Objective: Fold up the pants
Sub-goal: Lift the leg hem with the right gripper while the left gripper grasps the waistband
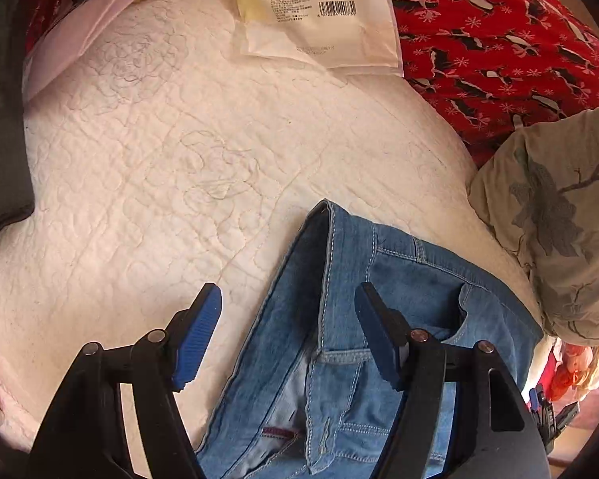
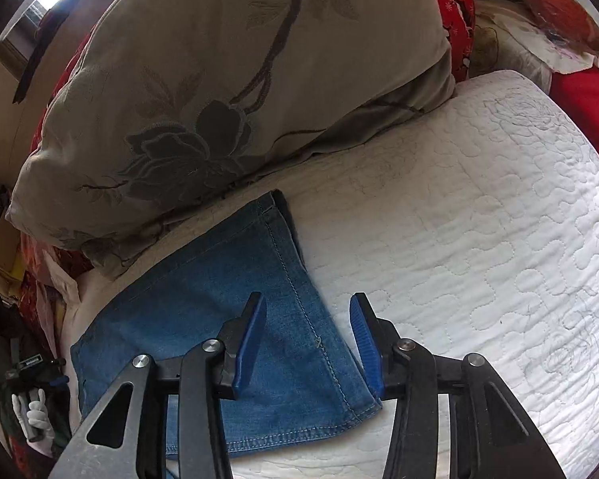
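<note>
Pants [image 1: 339,339] on white quilt [image 1: 159,179] w/ pillow [image 2: 219,80]; both tools released.

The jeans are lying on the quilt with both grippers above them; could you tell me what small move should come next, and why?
Probably lower the right gripper and close it on the hem end of the jeans. Its jaws stand open over that edge, holding nothing, and the left gripper hangs open over the waistband.

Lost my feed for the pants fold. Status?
Left gripper open, right gripper open, both empty. Jeans flat on white quilt. Floral pillow crowding jeans' edge.
</note>
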`<state>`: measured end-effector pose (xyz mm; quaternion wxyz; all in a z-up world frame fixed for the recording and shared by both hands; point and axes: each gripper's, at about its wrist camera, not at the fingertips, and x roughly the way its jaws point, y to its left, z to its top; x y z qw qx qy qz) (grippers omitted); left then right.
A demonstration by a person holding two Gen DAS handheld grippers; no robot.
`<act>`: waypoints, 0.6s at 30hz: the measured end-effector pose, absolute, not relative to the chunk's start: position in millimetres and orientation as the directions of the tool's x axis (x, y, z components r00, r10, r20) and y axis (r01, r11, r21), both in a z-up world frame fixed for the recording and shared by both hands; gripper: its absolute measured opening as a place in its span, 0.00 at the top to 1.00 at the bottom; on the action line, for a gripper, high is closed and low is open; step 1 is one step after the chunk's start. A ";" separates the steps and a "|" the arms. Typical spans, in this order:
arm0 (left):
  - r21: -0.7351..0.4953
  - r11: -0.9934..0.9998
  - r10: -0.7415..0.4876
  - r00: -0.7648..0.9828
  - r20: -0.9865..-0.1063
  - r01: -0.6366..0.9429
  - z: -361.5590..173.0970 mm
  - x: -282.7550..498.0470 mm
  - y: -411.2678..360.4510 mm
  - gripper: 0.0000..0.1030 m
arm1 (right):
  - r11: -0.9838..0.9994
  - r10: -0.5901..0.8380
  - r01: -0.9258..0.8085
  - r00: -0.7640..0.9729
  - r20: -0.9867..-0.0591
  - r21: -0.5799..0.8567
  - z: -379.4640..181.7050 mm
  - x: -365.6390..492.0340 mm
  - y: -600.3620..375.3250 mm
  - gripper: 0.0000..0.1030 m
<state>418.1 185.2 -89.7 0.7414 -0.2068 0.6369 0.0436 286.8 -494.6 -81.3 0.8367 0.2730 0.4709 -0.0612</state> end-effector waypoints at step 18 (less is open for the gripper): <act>-0.281 0.926 -0.256 0.125 -0.958 -0.252 -117.8 469.8 156.0 0.33 | 0.893 0.172 0.275 0.525 -0.834 0.357 -124.5 402.2 -472.0 0.34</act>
